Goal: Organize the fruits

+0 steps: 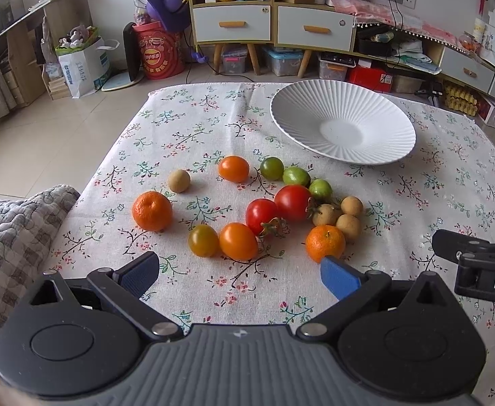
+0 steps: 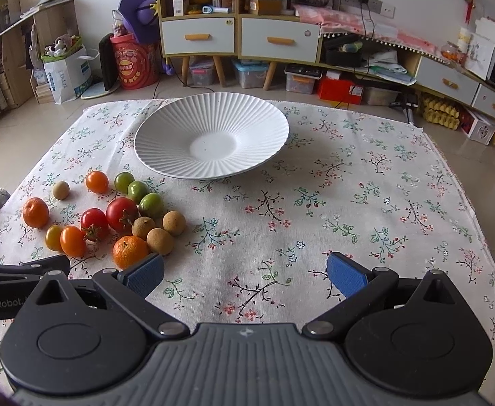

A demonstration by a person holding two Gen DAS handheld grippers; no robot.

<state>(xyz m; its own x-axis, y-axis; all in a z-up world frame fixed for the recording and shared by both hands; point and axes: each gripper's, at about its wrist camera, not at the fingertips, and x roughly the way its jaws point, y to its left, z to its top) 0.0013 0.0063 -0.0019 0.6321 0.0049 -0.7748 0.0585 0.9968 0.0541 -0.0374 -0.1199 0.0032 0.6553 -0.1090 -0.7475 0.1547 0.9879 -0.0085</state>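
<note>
Several small fruits lie loose on the floral tablecloth: two mandarins (image 1: pixel 152 210) (image 1: pixel 325 243), two red tomatoes (image 1: pixel 293 202), orange tomatoes (image 1: pixel 238 241), green tomatoes (image 1: pixel 296 176) and brown longans (image 1: pixel 348 226). A white ribbed plate (image 1: pixel 366 101) stands empty behind them; it also shows in the right wrist view (image 2: pixel 166 128). My left gripper (image 1: pixel 239 275) is open and empty just in front of the fruits. My right gripper (image 2: pixel 245 274) is open and empty, to the right of the fruit cluster (image 2: pixel 125 215), its left finger beside a mandarin (image 2: pixel 129 251).
The tablecloth (image 2: pixel 366 203) covers a low table. A quilted grey cushion (image 1: pixel 7 230) lies at the table's left edge. Cabinets with drawers (image 2: pixel 240 39), storage boxes and a red bin (image 2: pixel 134 64) stand on the floor beyond the table.
</note>
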